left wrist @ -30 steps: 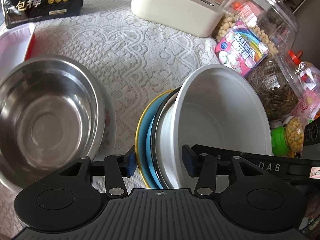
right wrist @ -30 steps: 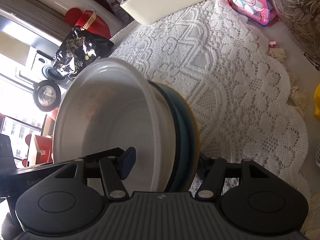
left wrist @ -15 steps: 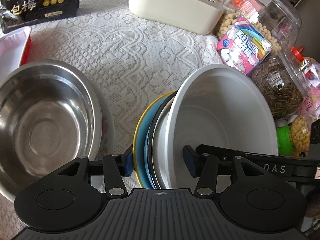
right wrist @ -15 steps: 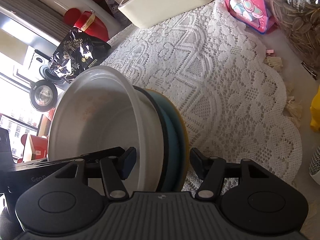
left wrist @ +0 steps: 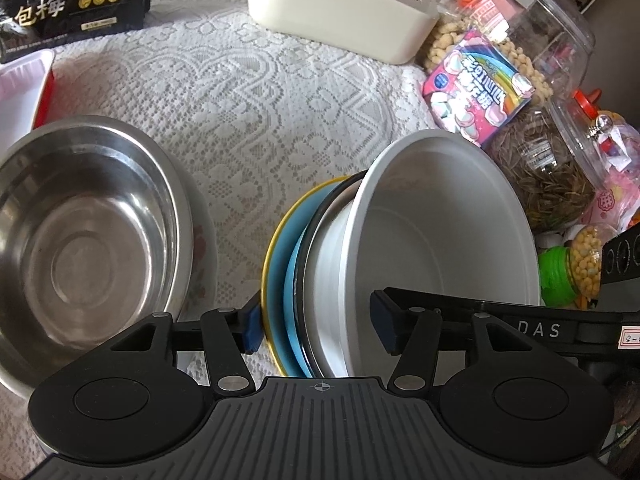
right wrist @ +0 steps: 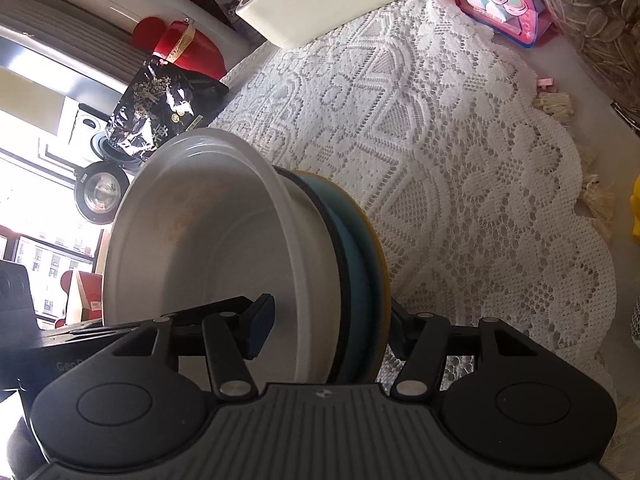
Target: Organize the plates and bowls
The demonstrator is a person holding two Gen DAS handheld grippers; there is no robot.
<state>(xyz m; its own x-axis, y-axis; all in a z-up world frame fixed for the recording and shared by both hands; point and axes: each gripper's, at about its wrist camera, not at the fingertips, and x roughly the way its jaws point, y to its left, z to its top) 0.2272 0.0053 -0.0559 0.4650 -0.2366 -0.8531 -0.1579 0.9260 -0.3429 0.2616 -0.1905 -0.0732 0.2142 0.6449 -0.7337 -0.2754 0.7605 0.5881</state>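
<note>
A white bowl [left wrist: 440,232] nested on a black-rimmed plate [left wrist: 316,240] and a blue plate with a yellow rim [left wrist: 276,264] stands on edge as one stack. My left gripper [left wrist: 316,324] straddles the stack. Its jaws are opening, one pad beside the yellow rim and the other inside the bowl. My right gripper [right wrist: 328,332] grips the same stack from the other side. Its jaws are closing, with one pad inside the white bowl [right wrist: 208,248] and the other finger behind the yellow-rimmed plate [right wrist: 376,248]. A steel bowl [left wrist: 88,240] sits on a floral plate [left wrist: 202,264] to the left.
A lace cloth [left wrist: 248,112] covers the table. At the back are a cream box [left wrist: 340,12] and a black snack bag [left wrist: 72,4]. A red-and-white tray [left wrist: 20,92] lies at the left. Glass jars [left wrist: 540,60] and a pink candy box [left wrist: 476,84] crowd the right.
The left gripper's pads have spread slightly apart around the stack. The right gripper's fingers have drawn closer onto it. Both hands stay in about the same place.
</note>
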